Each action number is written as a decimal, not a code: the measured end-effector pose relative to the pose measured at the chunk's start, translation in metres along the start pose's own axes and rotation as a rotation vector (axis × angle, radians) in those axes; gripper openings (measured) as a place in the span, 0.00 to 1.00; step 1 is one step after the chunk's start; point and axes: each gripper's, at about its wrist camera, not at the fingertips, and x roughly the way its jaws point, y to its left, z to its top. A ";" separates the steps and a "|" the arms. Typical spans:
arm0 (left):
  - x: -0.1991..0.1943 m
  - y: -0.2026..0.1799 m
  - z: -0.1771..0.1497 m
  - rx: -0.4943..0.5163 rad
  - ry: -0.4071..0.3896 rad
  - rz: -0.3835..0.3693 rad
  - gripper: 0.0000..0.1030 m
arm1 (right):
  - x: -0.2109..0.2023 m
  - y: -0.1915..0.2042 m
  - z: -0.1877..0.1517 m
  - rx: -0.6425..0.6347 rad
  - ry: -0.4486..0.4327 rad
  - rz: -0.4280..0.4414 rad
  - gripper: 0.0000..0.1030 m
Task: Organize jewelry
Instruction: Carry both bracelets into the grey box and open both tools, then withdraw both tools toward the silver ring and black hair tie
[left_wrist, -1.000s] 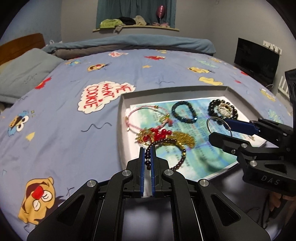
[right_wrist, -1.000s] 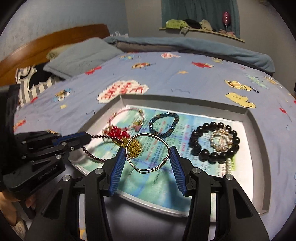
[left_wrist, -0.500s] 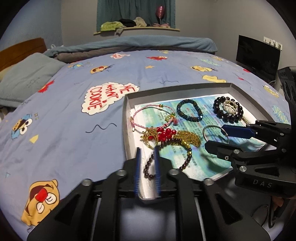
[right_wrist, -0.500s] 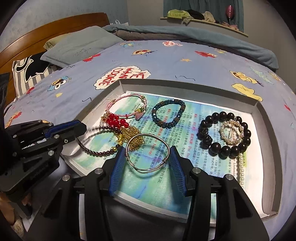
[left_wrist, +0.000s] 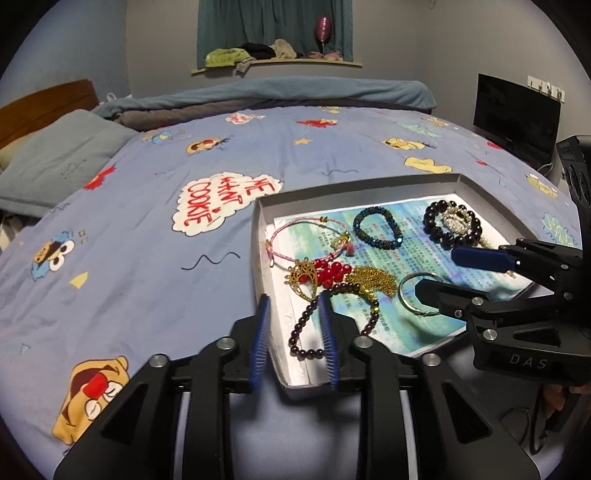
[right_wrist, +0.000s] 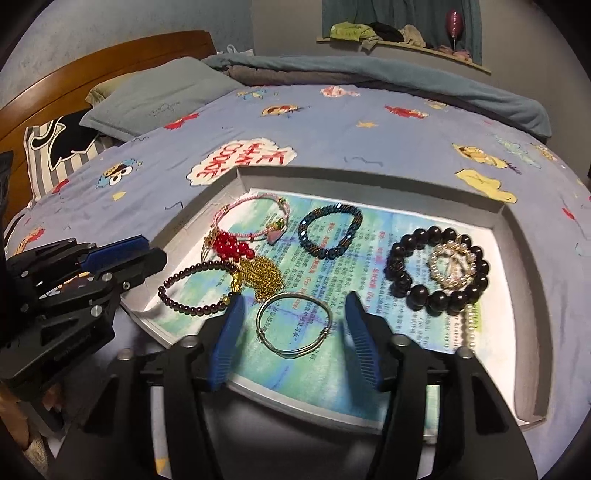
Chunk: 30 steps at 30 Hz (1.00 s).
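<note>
Two handheld grippers hover over the near edge of a shallow grey tray (right_wrist: 524, 258) that rests on a bed covered in a blue cartoon-print sheet (left_wrist: 129, 229).

Nearest, the left gripper (left_wrist: 293, 306) straddles the tray's near left corner. Its jaws have just been opening and now stand apart, released; a dark garnet bead bracelet (left_wrist: 306, 332) lies loose on the tray floor between them, its near arc close to the right blue pad, and no pad presses on it. The right gripper (right_wrist: 291, 306) sits over the tray's near rim, its jaws also just opened wider. A thin silver bangle (right_wrist: 293, 323) lies flat between them with clear space on both sides.

The tray floor is lined with a blue-green printed paper (right_wrist: 369, 236). Just beyond the garnet bracelet lies a tangle of gold chain (right_wrist: 260, 275) and red beads (right_wrist: 232, 247), touching it. Farther back on the left sits a pink cord bracelet (right_wrist: 255, 218), then a dark blue beaded bracelet (right_wrist: 330, 230) in the middle. On the right, a large black bead bracelet (right_wrist: 437, 266) rings a small pearl piece (right_wrist: 452, 264). Bare paper stays open between the bangle and the black beads.

Past the tray's far wall the sheet stretches wide to a grey pillow (right_wrist: 159, 99), a folded blue blanket (right_wrist: 406, 81) and a wooden headboard (right_wrist: 92, 70).
</note>
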 end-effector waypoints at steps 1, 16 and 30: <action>-0.003 -0.001 0.001 0.001 -0.006 0.006 0.40 | -0.004 -0.001 0.000 0.002 -0.012 -0.004 0.62; -0.040 -0.003 0.000 -0.024 -0.069 0.040 0.76 | -0.064 -0.017 0.001 0.070 -0.137 -0.050 0.94; -0.064 -0.010 -0.006 -0.022 -0.112 0.043 0.88 | -0.124 -0.027 -0.013 0.059 -0.288 -0.198 0.95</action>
